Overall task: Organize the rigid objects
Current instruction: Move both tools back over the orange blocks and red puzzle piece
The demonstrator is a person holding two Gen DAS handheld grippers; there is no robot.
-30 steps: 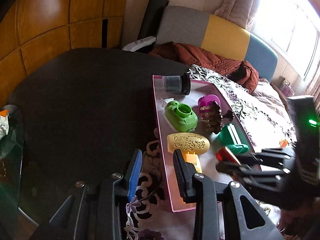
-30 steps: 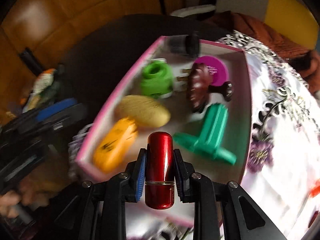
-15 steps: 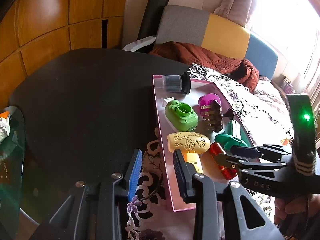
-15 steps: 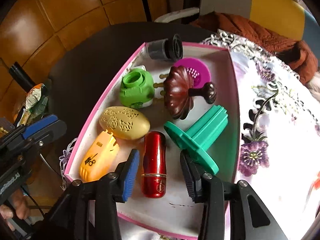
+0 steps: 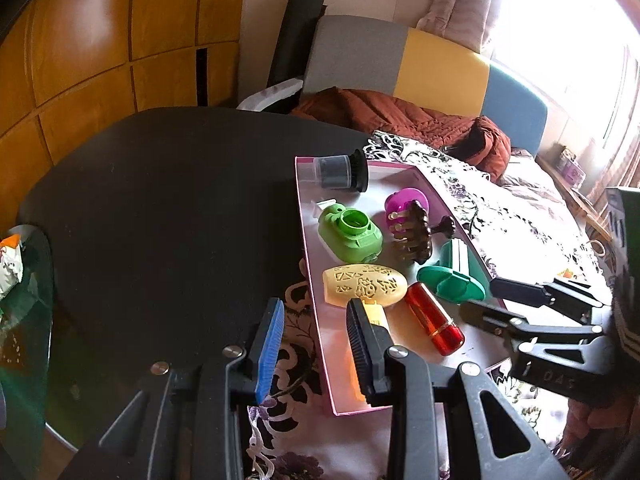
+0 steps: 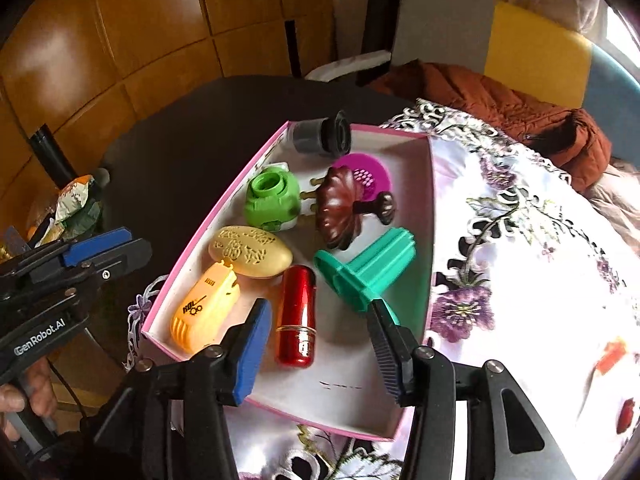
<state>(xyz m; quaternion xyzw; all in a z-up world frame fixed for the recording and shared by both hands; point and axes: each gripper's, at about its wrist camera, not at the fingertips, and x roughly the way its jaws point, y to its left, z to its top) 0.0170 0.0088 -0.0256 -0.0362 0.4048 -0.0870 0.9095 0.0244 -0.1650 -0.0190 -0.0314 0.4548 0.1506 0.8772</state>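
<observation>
Inside pink tray [image 6: 208,227]: glossy red cylinder [image 6: 296,316].

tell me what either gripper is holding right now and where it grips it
Nothing is held. The right gripper has just been opening; the red tube lies free in the pink box. The left gripper is empty.

Orange case [image 5: 370,344] partly behind left hand-held gripper [image 5: 316,344].

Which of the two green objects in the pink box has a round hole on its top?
The light green object beside the yellow oval has the round hole. The darker teal one is ribbed, with a flat disc end.
</observation>
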